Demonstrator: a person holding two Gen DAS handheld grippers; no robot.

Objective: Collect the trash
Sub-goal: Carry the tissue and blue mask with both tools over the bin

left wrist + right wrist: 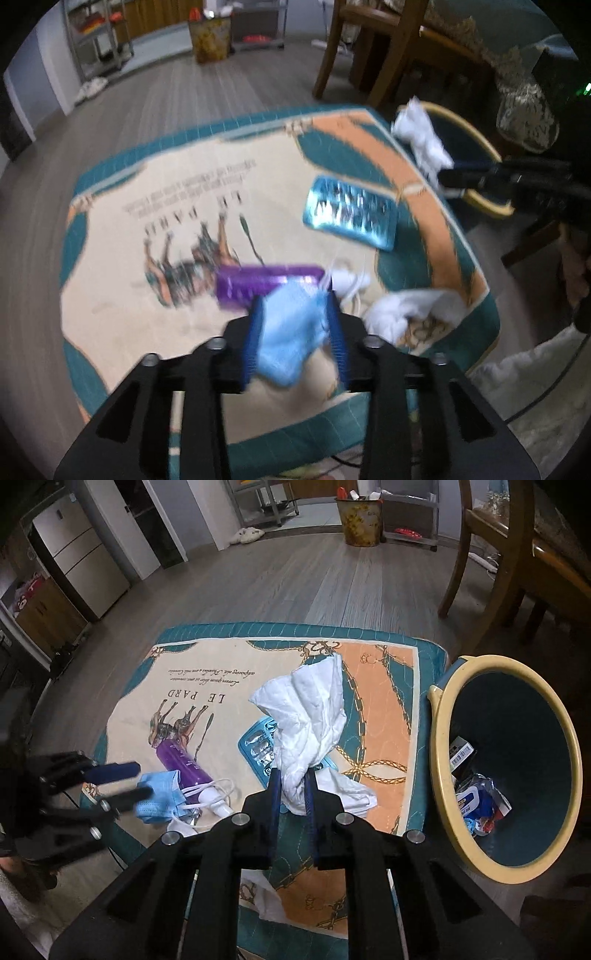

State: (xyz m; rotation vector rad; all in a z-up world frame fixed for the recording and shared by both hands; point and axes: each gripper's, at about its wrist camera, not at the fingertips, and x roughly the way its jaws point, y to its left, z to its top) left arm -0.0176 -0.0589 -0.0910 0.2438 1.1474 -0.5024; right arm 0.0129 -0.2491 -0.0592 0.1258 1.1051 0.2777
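My left gripper (293, 299) is closed around a blue face mask (288, 332), which also shows in the right wrist view (159, 794) between its fingers. A purple tube (258, 284) lies just beyond the mask on the printed mat (147, 184). A blue blister pack (349, 212) lies further right. My right gripper (293, 775) is shut on a crumpled white tissue (310, 716) and holds it above the mat, left of the bin (443, 760). Another white tissue (399, 314) lies on the mat.
The teal bin with a yellow rim (476, 147) holds several wrappers and stands off the mat's right edge. Wooden chair legs (332, 55) stand behind it. A metal pail (360, 520) and a shelf rack stand far back on the wooden floor.
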